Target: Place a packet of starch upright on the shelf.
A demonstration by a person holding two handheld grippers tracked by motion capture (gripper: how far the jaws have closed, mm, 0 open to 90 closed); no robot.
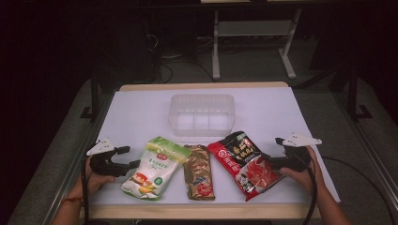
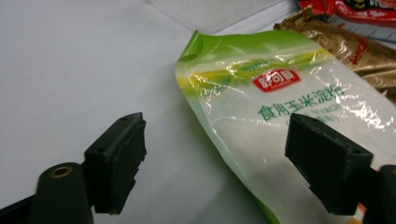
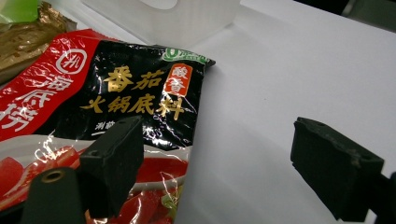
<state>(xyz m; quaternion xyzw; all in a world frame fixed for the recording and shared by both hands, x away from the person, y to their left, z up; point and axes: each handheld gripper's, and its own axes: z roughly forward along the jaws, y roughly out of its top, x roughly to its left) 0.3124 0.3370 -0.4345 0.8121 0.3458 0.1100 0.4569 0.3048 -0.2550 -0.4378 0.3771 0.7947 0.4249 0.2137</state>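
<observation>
green pouch (image 1: pixel 153 167) — long axis leaning right, top away

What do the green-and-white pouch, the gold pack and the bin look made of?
Green-and-white pouch: glossy plastic film, with glare and creases.
Gold pack: crinkled, metallic-looking foil or film.
Bin: translucent, frosted, rigid plastic; the table shows through.

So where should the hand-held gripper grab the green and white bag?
Probably the long left edge of the green and white bag, coming in from the left. The bag lies flat, and the open left hand-held gripper already has that edge between its jaws, away from the brown pouch lying close on the other side.
</observation>
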